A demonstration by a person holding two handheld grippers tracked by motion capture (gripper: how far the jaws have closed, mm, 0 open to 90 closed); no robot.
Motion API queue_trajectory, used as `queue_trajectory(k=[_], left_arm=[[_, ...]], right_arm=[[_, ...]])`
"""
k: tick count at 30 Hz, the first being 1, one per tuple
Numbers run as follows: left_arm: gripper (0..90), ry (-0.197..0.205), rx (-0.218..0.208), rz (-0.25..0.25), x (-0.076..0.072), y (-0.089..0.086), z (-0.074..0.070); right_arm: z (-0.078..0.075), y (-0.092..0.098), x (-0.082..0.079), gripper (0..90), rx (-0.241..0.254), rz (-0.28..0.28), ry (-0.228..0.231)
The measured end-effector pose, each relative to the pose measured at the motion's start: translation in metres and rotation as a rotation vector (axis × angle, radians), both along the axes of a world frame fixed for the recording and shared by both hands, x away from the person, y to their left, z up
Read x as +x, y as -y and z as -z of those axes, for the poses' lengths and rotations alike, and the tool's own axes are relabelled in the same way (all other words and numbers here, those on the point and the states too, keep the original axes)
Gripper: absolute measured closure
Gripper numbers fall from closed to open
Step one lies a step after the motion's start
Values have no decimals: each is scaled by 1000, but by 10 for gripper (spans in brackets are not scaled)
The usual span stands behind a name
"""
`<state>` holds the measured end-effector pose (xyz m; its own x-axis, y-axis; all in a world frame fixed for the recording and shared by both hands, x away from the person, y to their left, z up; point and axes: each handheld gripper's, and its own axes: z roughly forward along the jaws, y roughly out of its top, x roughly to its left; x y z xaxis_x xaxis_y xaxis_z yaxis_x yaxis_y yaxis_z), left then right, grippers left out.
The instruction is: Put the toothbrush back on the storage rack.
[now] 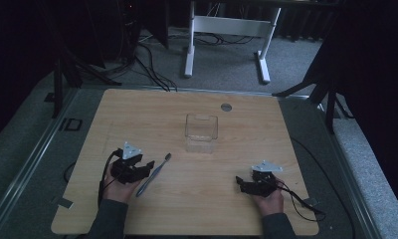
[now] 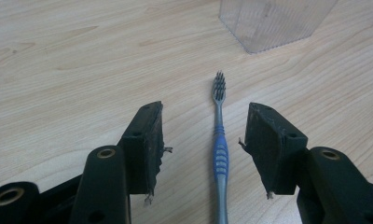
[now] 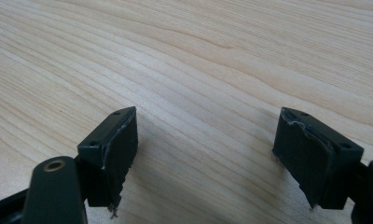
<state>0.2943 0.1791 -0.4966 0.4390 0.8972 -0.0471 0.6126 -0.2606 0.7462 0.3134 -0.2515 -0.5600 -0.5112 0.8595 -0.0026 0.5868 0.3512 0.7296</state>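
Note:
A grey and blue toothbrush [image 1: 155, 173] lies flat on the wooden table [image 1: 197, 209], bristles pointing toward a clear plastic box [image 1: 201, 131]. My left gripper [image 1: 146, 167] is open just left of the brush. In the left gripper view the toothbrush [image 2: 220, 151] lies between the two spread jaws, untouched, with my left gripper [image 2: 205, 128] low over it and the clear box [image 2: 273, 21] ahead. My right gripper [image 1: 240, 183] rests at the table's front right, open, far from the brush. In the right gripper view my right gripper [image 3: 205, 135] holds nothing above bare wood.
A round grey cable cap [image 1: 226, 106] sits in the table's far edge. Cables [image 1: 301, 201] trail from the right gripper over the table's front right. A white desk frame [image 1: 227, 30] and dark stands [image 1: 62, 69] are on the floor beyond the table.

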Motion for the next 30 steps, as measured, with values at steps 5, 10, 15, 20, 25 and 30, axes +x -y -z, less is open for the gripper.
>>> queue_trajectory(k=[5,10,15,20,25,30], left_arm=[[477,-30,-24,1,2,-2,-1],[476,-69,0,36,5,2,-3],[479,-70,12,47,7,5,-6],[488,-80,18,54,10,6,-10],[490,-94,31,61,13,8,-14],[490,-100,41,68,16,10,-19]], right_arm=[[0,0,0,214,1,0,0],[0,0,0,214,1,0,-1],[0,0,0,214,0,-1,0],[0,0,0,214,-1,-3,0],[0,0,0,214,0,-2,0],[0,0,0,214,0,-3,0]])
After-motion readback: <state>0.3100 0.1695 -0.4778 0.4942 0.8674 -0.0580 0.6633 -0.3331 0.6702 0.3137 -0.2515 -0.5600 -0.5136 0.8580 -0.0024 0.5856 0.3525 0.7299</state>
